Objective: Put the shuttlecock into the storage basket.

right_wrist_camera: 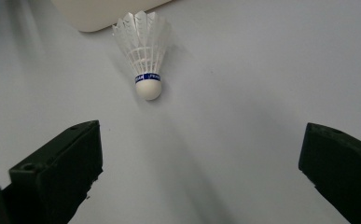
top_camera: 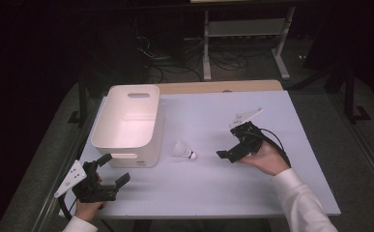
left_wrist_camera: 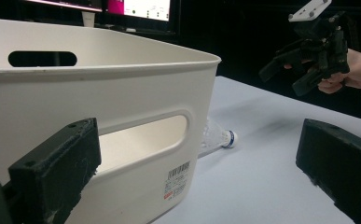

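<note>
Right tool (top_camera: 229, 155) jaws wide, empty — near shuttlecock (top_camera: 184, 150), left tool (top_camera: 113, 169) agape too.

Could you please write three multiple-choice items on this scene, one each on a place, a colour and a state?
1. Where does the shuttlecock lie?
A. inside the bin
B. on the table beside the bin
C. between the left gripper's fingers

2. What colour is the band above the shuttlecock's cork?
A. blue
B. red
C. green

3. How is the right gripper?
A. shut on the shuttlecock
B. shut on nothing
C. open, holding nothing

Answers:
1 B: it rests on the table just right of the white bin, apart from both grippers.
2 A: the right gripper view shows a blue band with white letters.
3 C: its fingers stand wide apart, with the shuttlecock ahead of them and untouched.
</note>
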The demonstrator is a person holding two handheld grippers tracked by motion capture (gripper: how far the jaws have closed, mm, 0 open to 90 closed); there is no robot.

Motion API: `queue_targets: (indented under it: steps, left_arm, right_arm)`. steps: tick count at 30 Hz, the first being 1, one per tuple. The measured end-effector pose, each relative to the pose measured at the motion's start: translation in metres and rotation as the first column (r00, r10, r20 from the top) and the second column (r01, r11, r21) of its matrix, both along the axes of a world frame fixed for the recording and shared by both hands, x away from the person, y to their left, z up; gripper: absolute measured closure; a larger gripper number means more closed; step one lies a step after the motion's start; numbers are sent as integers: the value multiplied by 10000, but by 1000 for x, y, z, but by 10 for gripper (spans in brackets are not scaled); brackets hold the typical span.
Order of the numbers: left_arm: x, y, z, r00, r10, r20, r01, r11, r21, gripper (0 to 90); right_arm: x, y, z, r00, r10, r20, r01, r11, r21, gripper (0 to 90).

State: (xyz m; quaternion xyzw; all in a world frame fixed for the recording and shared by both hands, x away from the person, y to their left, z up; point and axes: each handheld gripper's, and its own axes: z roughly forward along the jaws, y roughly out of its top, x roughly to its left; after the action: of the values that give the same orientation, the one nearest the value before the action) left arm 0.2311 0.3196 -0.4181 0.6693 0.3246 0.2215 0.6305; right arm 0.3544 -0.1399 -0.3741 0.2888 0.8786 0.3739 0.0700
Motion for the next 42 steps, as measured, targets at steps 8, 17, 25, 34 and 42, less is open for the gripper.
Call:
queue_targets:
  steps: [8,17,25,34,42]
  left_arm:
    - [0,0,0,10000,14,1,-14,10000,-40,0]
    - [-1,-1,0,10000,22,-9,-22,9998,-189,0]
    - [-1,0,1,10000,-11,-9,10,9999,-154,0]
    - [-1,1,1,10000,6,-8,-6,9999,-120,0]
    - [0,1,1,10000,16,-4,-16,9999,-127,0]
  right_arm:
    - [2,10,-1,9999,151,-4,-151,9999,-41,0]
    - [6,22,-10,9993,300,-239,-304,9994,-164,0]
    - [8,34,-17,9979,518,-385,-528,9983,-258,0]
    - [10,44,-23,9972,633,-401,-640,9978,-159,0]
    - [13,54,-30,9957,765,-518,-773,9969,-122,0]
